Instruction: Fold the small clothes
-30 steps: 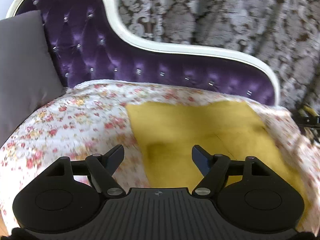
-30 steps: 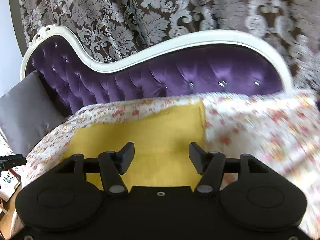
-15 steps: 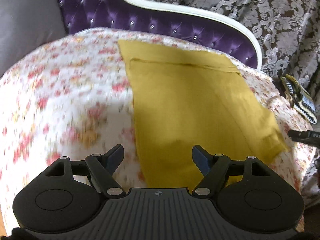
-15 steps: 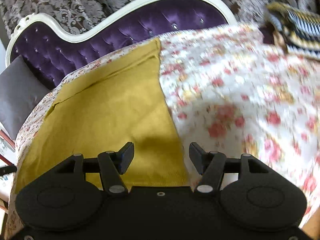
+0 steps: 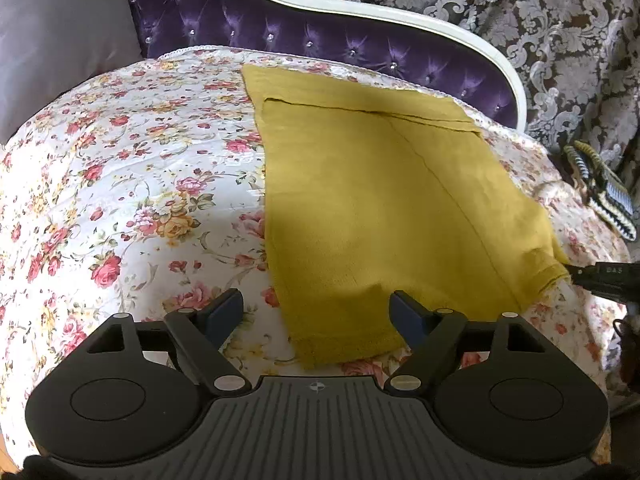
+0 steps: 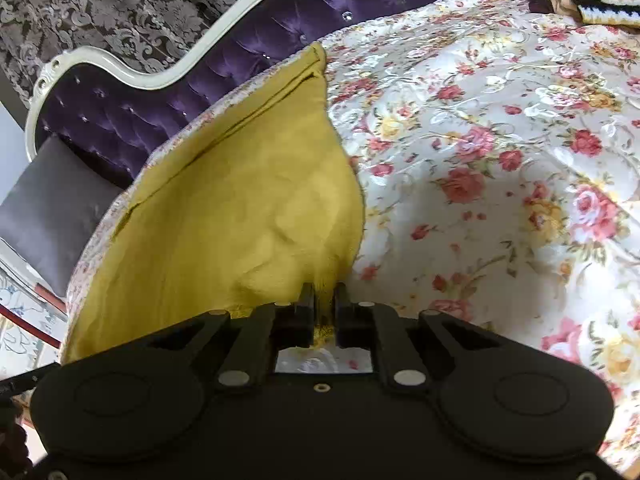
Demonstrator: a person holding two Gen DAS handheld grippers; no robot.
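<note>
One yellow garment [image 5: 372,208] is lying flat on the flowered bedspread [image 5: 132,184], its long axis running from the near edge toward the purple tufted backrest [image 5: 320,40], with a folded band at the far end. The left claw [image 5: 316,312] is hovering with its jaws spread wide over the garment's near left corner, gripping nothing. The right claw [image 6: 323,304] is pinching the near right corner of the garment [image 6: 240,208], jaws narrow, cloth bunching up between them. A grey cushion [image 5: 56,36] is leaning at the left, patterned curtains [image 5: 560,20] are hanging behind, and a striped knit [image 5: 600,188] is sitting at the right edge.
</note>
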